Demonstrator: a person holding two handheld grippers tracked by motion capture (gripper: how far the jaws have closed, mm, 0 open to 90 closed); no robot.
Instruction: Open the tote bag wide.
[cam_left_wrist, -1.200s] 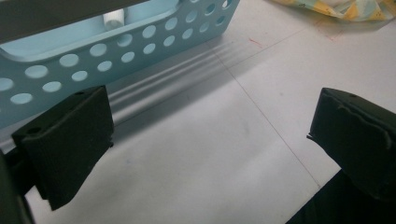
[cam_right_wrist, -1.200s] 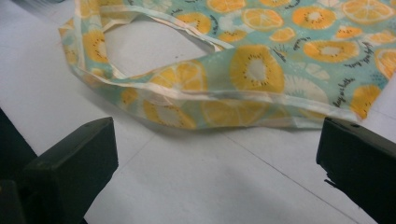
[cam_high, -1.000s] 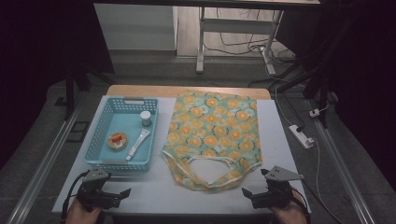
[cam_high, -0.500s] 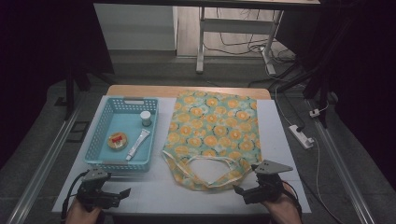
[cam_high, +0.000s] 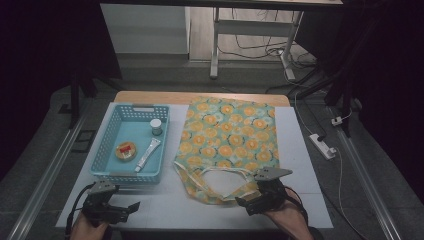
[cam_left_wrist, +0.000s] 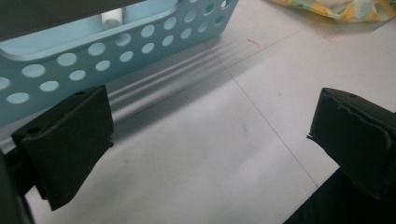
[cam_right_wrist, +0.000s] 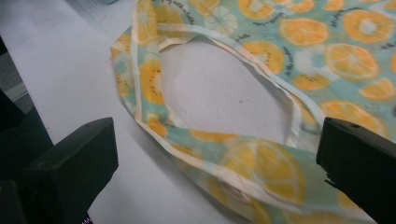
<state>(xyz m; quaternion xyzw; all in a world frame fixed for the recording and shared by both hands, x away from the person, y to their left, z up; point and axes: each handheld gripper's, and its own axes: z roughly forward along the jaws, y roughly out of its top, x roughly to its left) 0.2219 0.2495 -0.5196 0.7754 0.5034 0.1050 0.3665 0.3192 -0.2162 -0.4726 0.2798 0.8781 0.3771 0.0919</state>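
1. The bag (cam_high: 227, 140) lies flat on the table (cam_high: 305, 165), beside the basket (cam_high: 131, 142); nothing is packed yet.
2. The right gripper (cam_high: 248, 204), jaws apart, sits at the bag's handle (cam_right_wrist: 210, 149), not gripping.
3. The left gripper (cam_high: 131, 207) rests open near the basket; grasping and everything after is left.

The bag (cam_high: 227, 142) is thin printed cloth, soft and matt, with stitched pale binding along its handle (cam_right_wrist: 219, 163) (slightly creased there). The basket (cam_high: 111, 140) is smooth, faintly glossy blue plastic, pierced with round holes. The bench (cam_high: 165, 205) top is smooth, matt white. The right tongs (cam_high: 248, 204) look matt black, rubbery.
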